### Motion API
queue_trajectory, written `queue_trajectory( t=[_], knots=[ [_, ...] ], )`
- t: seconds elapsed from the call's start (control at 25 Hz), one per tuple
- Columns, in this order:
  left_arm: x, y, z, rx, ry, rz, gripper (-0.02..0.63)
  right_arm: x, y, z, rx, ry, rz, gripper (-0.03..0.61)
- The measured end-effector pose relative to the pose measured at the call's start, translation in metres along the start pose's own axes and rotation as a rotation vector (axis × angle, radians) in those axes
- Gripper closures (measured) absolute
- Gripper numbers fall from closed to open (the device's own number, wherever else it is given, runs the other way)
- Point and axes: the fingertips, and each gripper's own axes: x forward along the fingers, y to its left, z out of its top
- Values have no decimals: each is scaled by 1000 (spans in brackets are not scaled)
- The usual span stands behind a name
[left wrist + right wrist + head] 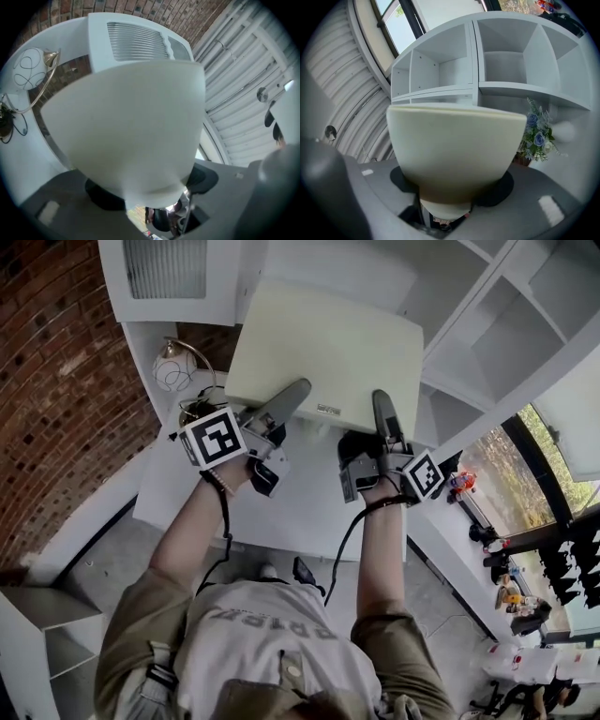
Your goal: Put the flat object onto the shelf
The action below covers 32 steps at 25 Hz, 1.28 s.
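Board [328, 348], flat, plain and cream-white with rounded corners, is held up above the table [300, 512], just left of the white shelf [497, 343]. The jaws of my left gripper [294, 392] and my right gripper [382, 405] are clamped on its near edge, one toward each end. A label on that edge is too small to read. The board fills both gripper views and hides my jaw tips.

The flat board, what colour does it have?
The flat board is plain pale cream; the head view shows it best.
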Motion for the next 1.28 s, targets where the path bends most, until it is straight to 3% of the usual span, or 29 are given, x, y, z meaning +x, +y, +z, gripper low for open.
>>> queue_trajectory(
  t=[0.6, 1.08, 1.28],
  knots=[
    [37, 20, 2, -71, -56, 118, 252, 32, -16, 37, 45, 83, -93, 296],
    [44, 29, 20, -193, -98, 132, 272, 46, -16, 35, 47, 63, -157, 284],
    [50, 34, 37, -250, -127, 123, 281, 56, -16, 33, 43, 48, -145, 267]
  ],
)
